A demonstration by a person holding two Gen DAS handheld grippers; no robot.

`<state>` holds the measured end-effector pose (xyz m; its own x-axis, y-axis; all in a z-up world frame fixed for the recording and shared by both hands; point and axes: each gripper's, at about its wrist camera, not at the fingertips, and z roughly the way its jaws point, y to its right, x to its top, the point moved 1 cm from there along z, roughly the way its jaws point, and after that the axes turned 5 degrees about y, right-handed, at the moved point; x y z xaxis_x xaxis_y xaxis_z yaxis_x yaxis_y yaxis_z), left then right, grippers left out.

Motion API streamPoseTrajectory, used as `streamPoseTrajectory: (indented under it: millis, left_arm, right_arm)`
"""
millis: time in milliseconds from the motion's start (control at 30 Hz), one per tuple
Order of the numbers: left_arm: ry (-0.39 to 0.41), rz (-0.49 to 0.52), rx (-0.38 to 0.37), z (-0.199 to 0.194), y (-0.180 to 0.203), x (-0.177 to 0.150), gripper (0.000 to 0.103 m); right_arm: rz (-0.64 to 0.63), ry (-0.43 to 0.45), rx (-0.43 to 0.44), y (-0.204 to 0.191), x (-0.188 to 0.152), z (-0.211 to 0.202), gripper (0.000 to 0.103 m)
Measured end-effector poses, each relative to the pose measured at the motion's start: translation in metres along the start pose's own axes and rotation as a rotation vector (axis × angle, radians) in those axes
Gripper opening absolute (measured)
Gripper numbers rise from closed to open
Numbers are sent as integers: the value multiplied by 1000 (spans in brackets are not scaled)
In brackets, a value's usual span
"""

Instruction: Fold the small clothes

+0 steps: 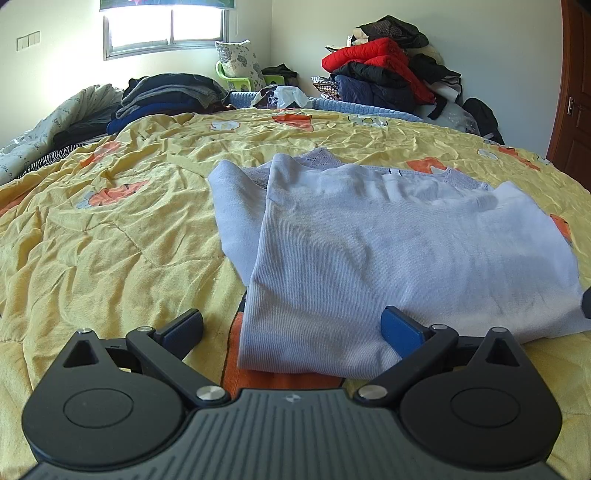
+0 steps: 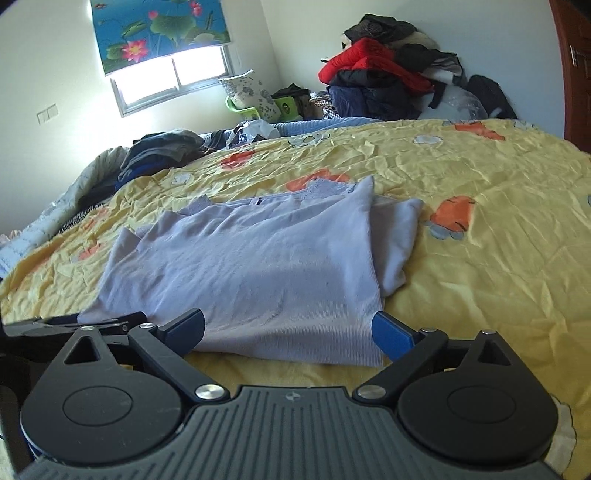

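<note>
Lilac top (image 1: 388, 240) lies half-folded, sleeves tucked, on the yellow quilt (image 1: 110, 229), so with your left gripper (image 1: 291, 328) and right gripper (image 2: 288, 328) both wide and empty at its near hem, pinch the corners and carry them far.

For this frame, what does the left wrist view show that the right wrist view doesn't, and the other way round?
Only the left wrist view shows the shirt's sleeve folded along its left side, and the wooden door's handle. Only the right wrist view shows the lotus-print blind in full, the sleeve folded along the shirt's right side, and the left gripper entering from the side. Both show the yellow quilt, the red jacket pile, and open jaws at the shirt's near hem.
</note>
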<state>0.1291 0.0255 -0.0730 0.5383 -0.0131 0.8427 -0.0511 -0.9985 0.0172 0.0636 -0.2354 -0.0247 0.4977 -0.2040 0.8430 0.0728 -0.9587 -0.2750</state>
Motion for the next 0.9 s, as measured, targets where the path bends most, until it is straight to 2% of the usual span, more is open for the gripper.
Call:
streamPoseTrajectory:
  millis: [133, 167, 233, 267, 300, 367, 467, 533, 600, 700, 900]
  left_arm:
    - [0, 0, 0, 1, 1, 0, 103]
    - [0, 0, 0, 0, 0, 0, 103]
    - [0, 0, 0, 0, 0, 0, 103]
    - [0, 0, 0, 1, 0, 0, 103]
    - [0, 0, 0, 0, 0, 0, 103]
    - [0, 0, 0, 0, 0, 0, 103]
    - [0, 0, 0, 1, 1, 0, 103]
    - [0, 0, 0, 0, 0, 0, 103]
    - [0, 0, 0, 0, 0, 0, 103]
    - [0, 0, 0, 0, 0, 0, 103]
    - [0, 0, 0, 0, 0, 0, 103]
  right_arm:
    - [169, -50, 62, -5, 8, -10, 98]
    - [233, -62, 109, -8, 12, -15, 98]
    - [338, -64, 292, -19, 20, -26, 99]
    - [356, -58, 355, -25, 24, -30, 99]
    - [345, -45, 380, -33, 28, -34, 100]
    - [229, 2, 329, -48, 32, -37, 102]
    - [-26, 46, 78, -64, 21, -26, 102]
    - [-148, 44, -17, -67, 6, -12, 102]
    - [-181, 9, -37, -65, -7, 0, 102]
    - [-139, -35, -9, -60, -19, 8, 102]
    - [-150, -11, 9, -65, -19, 5, 102]
